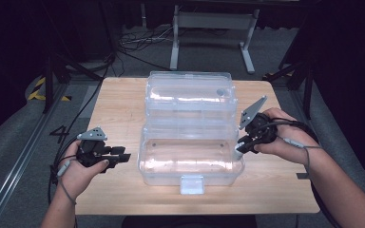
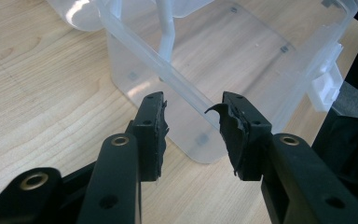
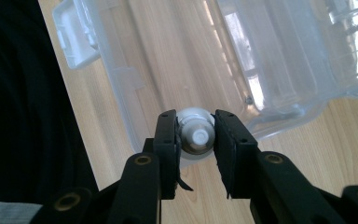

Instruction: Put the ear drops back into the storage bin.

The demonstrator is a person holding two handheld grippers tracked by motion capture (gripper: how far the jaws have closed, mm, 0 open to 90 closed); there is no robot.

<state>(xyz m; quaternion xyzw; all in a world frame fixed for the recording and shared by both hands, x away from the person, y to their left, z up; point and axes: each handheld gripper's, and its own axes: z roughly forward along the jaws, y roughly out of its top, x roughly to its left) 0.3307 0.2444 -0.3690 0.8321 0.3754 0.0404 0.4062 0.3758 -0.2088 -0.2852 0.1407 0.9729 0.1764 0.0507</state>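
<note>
A clear plastic box (image 1: 147, 159) stands open in the middle of the wooden table, its lid (image 1: 190, 92) laid back behind it. My right gripper (image 1: 240, 147) is at the box's right wall, shut on a small white cylinder (image 3: 196, 135) seen end-on between the pads, just over the box's rim (image 3: 121, 88). The same cylinder's pale end (image 1: 237, 152) pokes out below the jaws in the high view. My left gripper (image 1: 122, 156) hovers open a little left of the box, empty; the left gripper view has its jaws (image 2: 193, 126) spread before the box's near corner (image 2: 200, 140).
A white latch (image 1: 191, 184) juts from the box's front wall toward the table's near edge. The wooden tabletop (image 1: 119, 109) shows bare on both sides of the box. Cables and a desk frame (image 1: 214, 23) lie on the floor beyond the table.
</note>
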